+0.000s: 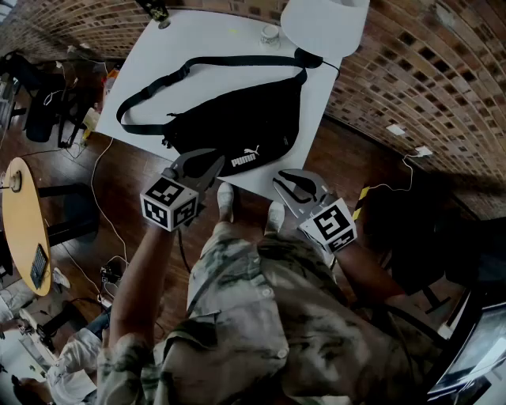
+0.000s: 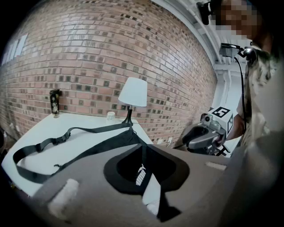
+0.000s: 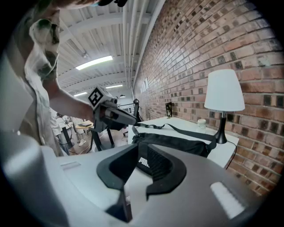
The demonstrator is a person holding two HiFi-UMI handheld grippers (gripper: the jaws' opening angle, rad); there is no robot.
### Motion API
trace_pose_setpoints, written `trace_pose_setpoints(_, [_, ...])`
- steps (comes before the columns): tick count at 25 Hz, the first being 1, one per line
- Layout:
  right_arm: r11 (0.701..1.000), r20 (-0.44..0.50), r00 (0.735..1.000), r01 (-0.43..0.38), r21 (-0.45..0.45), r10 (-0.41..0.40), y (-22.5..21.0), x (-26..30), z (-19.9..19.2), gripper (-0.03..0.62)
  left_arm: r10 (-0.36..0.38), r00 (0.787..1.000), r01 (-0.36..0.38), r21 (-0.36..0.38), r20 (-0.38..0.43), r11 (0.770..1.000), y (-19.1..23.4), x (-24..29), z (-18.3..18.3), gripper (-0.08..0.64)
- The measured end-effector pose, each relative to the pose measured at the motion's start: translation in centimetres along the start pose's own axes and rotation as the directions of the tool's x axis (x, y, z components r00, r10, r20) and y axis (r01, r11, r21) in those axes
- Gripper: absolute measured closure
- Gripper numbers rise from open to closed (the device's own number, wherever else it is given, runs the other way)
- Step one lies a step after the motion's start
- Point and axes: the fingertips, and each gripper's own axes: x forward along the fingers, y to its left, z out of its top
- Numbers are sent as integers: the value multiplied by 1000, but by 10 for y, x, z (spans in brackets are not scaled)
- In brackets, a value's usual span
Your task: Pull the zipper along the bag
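Observation:
A black waist bag [image 1: 237, 126] with a white logo lies on the white table [image 1: 198, 47], its strap [image 1: 158, 87] looped to the left and back. I cannot make out its zipper pull. My left gripper [image 1: 219, 160] hovers at the table's front edge, just before the bag's near left side, its tips a narrow slit apart and empty. My right gripper [image 1: 277, 182] hangs off the front edge to the right, jaws slightly apart, holding nothing. The bag [image 2: 131, 135] lies beyond the left gripper [image 2: 143, 146]. It shows again, as the bag [image 3: 177, 142], past the right gripper [image 3: 141, 148].
A white lamp [image 1: 324, 24] and a small cup [image 1: 270, 34] stand at the table's back right, a dark bottle [image 2: 54, 102] at the back left. A brick wall [image 1: 419, 79] runs behind. A round wooden table [image 1: 24, 221] and floor cables lie to the left.

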Motion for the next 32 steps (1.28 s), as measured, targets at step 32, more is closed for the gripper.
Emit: trace_pose_setpoints(32, [843,-463,780,525,120,-420,-91,145,-96,532,-358,674,572,150,-646,806,87,202,-62,558])
